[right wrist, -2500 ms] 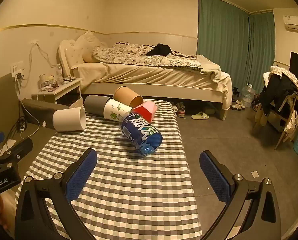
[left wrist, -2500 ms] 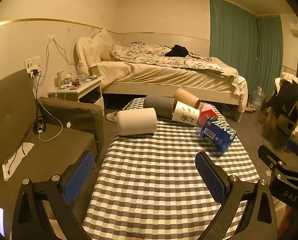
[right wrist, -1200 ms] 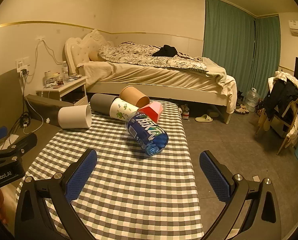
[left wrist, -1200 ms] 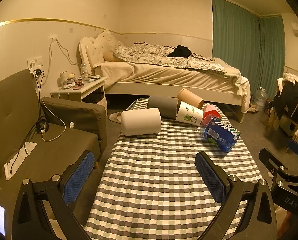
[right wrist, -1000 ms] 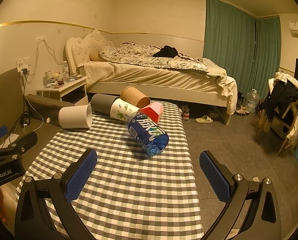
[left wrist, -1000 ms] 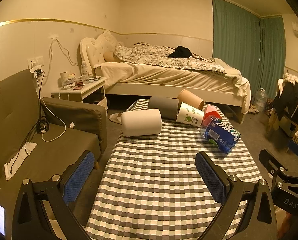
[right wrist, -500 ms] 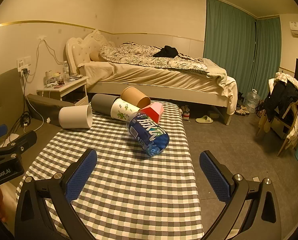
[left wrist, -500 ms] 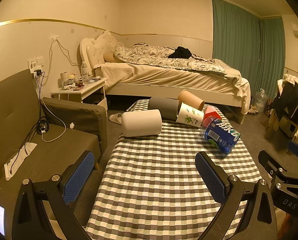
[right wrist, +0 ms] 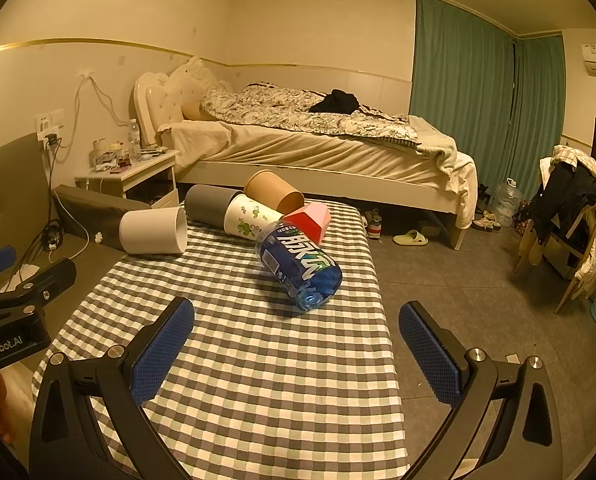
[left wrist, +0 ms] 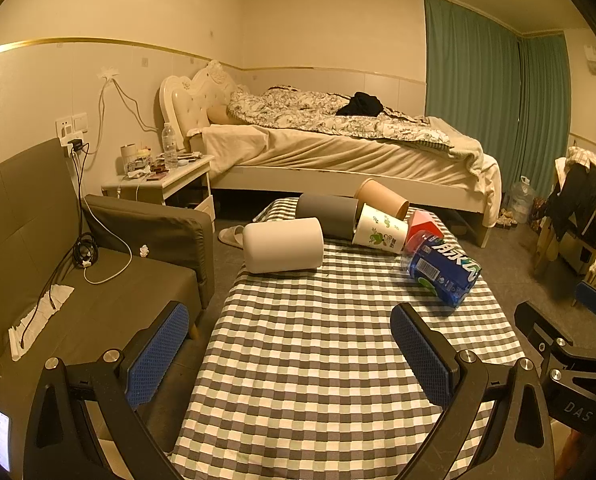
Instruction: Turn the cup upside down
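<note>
Several cups lie on their sides at the far end of a checkered table (left wrist: 329, 360): a white cup (left wrist: 284, 245), a grey cup (left wrist: 327, 215), a leaf-printed paper cup (left wrist: 379, 233), a brown paper cup (left wrist: 381, 197) and a pink-red cup (left wrist: 423, 227). A blue plastic bottle (left wrist: 443, 270) lies beside them. They also show in the right wrist view: white cup (right wrist: 154, 230), printed cup (right wrist: 250, 220), bottle (right wrist: 299, 266). My left gripper (left wrist: 288, 350) is open and empty over the near table. My right gripper (right wrist: 296, 342) is open and empty, well short of the bottle.
A dark sofa (left wrist: 98, 280) stands left of the table with cables on it. A nightstand (left wrist: 162, 182) and a bed (left wrist: 337, 148) are behind. A chair with clothes (right wrist: 569, 216) stands at the right. The table's right edge (right wrist: 383, 320) drops to a tiled floor.
Both grippers have drifted slightly back and turned a little, so the cups sit a bit farther off in view. Both stay open. The cups and bottle have not moved.
</note>
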A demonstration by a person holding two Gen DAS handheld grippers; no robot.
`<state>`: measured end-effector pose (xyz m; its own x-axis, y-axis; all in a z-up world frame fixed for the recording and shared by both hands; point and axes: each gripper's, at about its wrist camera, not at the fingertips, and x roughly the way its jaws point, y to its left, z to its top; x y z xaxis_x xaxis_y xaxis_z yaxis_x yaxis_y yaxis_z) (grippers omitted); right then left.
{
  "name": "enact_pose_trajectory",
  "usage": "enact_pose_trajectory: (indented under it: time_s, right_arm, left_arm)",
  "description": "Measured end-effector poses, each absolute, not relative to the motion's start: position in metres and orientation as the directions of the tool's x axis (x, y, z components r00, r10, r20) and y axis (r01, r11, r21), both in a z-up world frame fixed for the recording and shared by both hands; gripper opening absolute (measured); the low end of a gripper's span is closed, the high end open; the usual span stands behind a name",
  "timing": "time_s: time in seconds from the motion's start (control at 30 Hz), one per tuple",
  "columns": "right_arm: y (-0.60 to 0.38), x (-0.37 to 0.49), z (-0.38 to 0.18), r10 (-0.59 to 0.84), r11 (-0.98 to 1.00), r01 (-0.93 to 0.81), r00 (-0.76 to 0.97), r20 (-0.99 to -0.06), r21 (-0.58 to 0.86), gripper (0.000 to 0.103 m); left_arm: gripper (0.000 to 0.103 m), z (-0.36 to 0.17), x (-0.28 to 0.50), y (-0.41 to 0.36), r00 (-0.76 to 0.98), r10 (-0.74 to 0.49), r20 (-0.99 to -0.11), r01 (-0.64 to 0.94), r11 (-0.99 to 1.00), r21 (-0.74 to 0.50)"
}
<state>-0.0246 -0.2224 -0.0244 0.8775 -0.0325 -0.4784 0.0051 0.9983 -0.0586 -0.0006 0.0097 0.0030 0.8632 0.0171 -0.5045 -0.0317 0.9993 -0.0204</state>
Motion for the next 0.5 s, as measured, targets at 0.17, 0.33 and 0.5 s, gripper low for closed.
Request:
enact_pose_trajectory:
  time_s: [0.17,0.33,0.5]
  right_arm:
    - [-0.2214,-0.0229,-0.0267,-0.027,0.998,-0.001,0.875,-0.483,-0.059,0.103]
    - [-0.2207,-0.0224,-0.0276,-0.023,0.998,-0.007,0.876,-0.482,-0.059,0.103]
    - [-0.2212,-0.0218,-0.0280,-0.013,0.997,-0.023,0.873,-0.488,-0.069,0.103]
  left_arm:
    - [0.103,0.0017,-0.0004,0.0096,0.862,0.017,-0.506,-0.032,0.999,-0.020]
    - [0.103,0.0017,-0.0004,0.0097,0.862,0.018,-0.506,-0.032,0.999,-0.020]
    - [0.103,-0.0031,0.0008,0.0118,0.856,0.026,-0.516,-0.038,0.999,-0.012]
